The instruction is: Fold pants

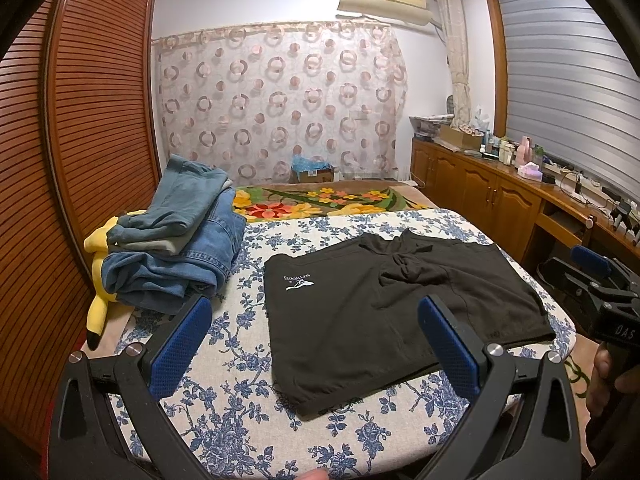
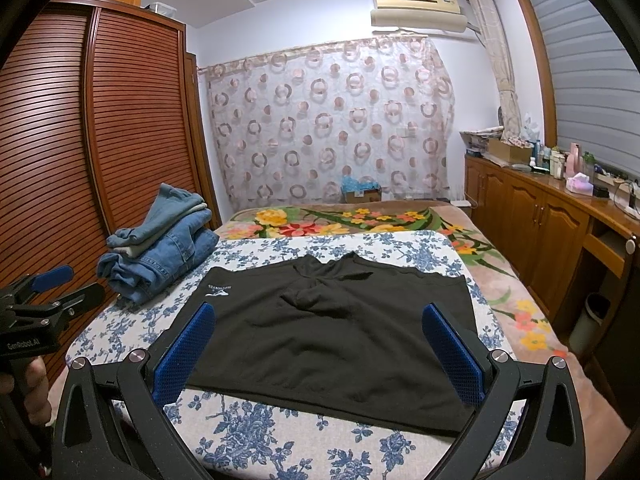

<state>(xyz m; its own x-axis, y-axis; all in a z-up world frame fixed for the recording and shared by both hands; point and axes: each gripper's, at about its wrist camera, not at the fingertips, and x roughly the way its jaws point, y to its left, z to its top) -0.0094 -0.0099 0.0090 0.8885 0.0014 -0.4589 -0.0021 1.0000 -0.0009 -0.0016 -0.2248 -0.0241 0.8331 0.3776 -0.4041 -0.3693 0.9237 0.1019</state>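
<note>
Black shorts (image 1: 384, 304) lie flat on the floral-covered board (image 2: 280, 436) atop the bed. Left gripper (image 1: 316, 344) and right gripper (image 2: 320, 350) hover at the near hem, fingers wide, empty. Stacked jeans (image 1: 176, 248) sit left, close beside; yellow plush (image 1: 98, 276) beyond.

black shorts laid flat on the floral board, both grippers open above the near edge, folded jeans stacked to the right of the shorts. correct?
One error: the stack of folded jeans sits to the left of the black shorts, not the right; the right wrist view shows it by the wardrobe. The rest holds: the shorts lie flat on the floral board, and the left gripper and right gripper are both open above the near edge.
</note>
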